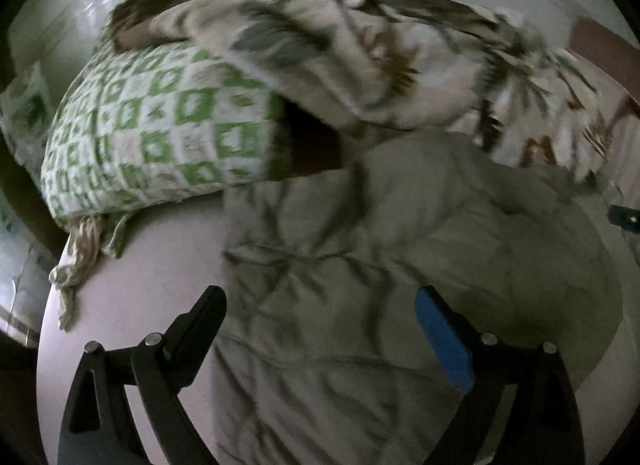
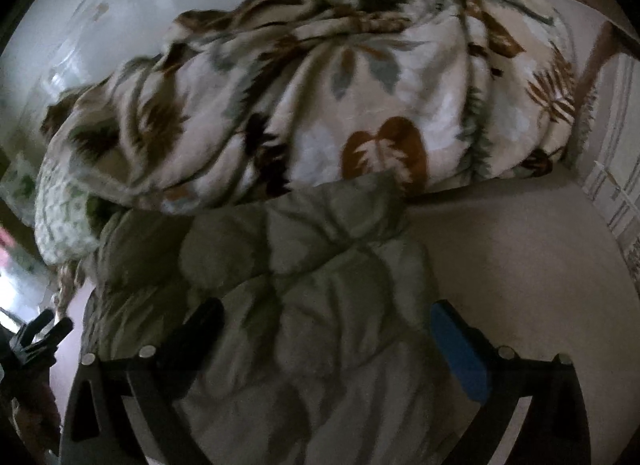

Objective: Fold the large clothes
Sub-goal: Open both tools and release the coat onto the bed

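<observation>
Three bulky textiles share the pale round table (image 1: 132, 305), and the largest spread of them is the grey-green quilted garment (image 1: 360, 265), lying flat across the near half of the tabletop under both grippers. Behind it, at the far side of the table, sits a crumpled leaf-print blanket (image 2: 320, 105), whose near edge overlaps the garment's far end. To the left of that rests a green-and-white checked cushion (image 1: 152, 133), with a knotted tassel (image 1: 76, 265) hanging toward the table's rim.

Both claws stand spread wide with nothing between the fingers. The left gripper (image 1: 324, 325) hangs over the garment's left edge, its left finger above bare table. The right gripper (image 2: 328, 337) hangs over the garment's middle, the quilting showing clear between its fingers. Neither touches the cloth.

The garment looks laid down and let go, so the step in hand seems to be choosing the next grip for a fold. Doing it well probably means taking two matching points on one edge, pinching the full padded thickness, lifting together so the layer carries over evenly, and keeping the fold clear of the blanket's overlapping edge.
</observation>
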`<state>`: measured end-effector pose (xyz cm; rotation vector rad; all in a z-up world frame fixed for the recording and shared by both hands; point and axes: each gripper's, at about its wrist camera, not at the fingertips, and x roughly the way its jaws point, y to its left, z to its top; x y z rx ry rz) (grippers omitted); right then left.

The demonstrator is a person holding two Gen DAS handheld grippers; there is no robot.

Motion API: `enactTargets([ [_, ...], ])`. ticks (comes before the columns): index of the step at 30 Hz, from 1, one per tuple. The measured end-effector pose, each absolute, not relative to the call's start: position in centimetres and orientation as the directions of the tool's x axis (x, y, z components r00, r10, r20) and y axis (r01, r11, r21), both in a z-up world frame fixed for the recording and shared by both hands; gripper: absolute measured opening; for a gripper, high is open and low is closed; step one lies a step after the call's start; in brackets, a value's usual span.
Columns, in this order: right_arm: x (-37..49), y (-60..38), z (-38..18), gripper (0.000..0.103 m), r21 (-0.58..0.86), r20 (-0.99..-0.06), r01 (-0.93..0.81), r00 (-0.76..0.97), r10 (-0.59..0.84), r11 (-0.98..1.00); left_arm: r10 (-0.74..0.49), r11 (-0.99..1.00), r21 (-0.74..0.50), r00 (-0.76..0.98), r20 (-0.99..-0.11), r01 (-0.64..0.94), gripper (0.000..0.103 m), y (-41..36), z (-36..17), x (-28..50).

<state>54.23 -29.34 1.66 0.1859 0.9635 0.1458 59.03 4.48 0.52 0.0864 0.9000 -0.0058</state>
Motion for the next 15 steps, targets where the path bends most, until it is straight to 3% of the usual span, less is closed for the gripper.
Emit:
enactTargets([
  [5, 53.8, -25.6, 0.5, 0.103, 0.156, -0.838, -0.128, 0.507, 0.199, 0.980, 0.015, 0.992, 0.092, 0.621, -0.783, 0.092, 0.095, 0.7, 0.1, 59.5],
  [10, 55.0, -23.9, -1.7, 0.103, 0.067, -0.875, -0.122, 0.470, 0.117, 0.990, 0.121, 0.982, 0.179, 0.532, -0.838, 0.059, 0.095, -1.4, -3.2, 62.8],
  [15, 56.6, -24.9, -5.2, 0.103, 0.076, -0.909, -0.085, 0.403, 0.104, 0.993, 0.118, 0.989, 0.146, 0.469, -0.875, 0.023, 0.103, 0.1, -7.3, 64.7],
])
